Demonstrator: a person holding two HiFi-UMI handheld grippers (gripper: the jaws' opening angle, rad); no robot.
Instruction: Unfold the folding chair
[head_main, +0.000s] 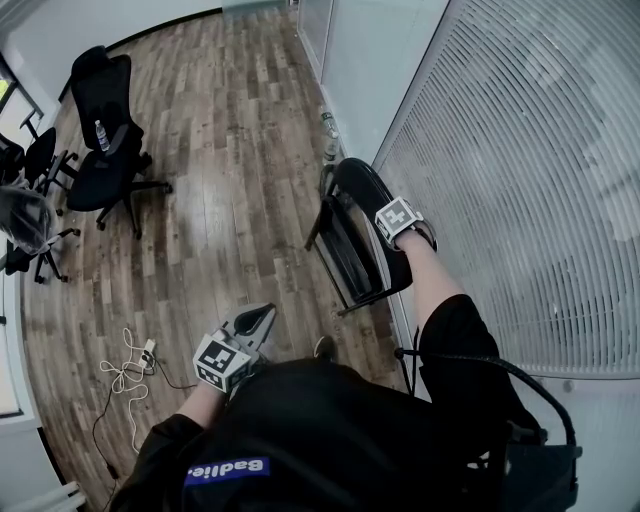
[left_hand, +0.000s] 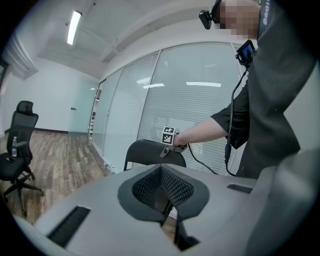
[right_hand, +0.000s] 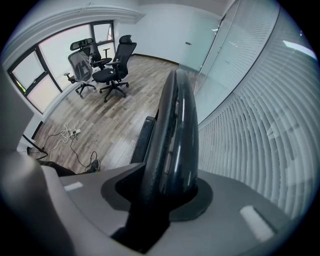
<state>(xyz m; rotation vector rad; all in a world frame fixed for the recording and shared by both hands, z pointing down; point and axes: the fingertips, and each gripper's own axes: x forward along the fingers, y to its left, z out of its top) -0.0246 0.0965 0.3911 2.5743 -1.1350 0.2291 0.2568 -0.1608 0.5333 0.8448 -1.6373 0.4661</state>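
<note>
One folded chair is standing just beside the blinds wall, right gripper clamping its back's top edge.
Left gripper is idling shut, empty, near the waist; judging it should be pushing the seat down while the right is steadying. Wood floor is probably slick; office chairs are standing well apart.

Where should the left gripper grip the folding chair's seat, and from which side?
Probably the seat at its edge toward the room, approached from the open floor side: it lies folded against the frame, the glass wall closes the other side, and the right gripper clamps the backrest.
</note>
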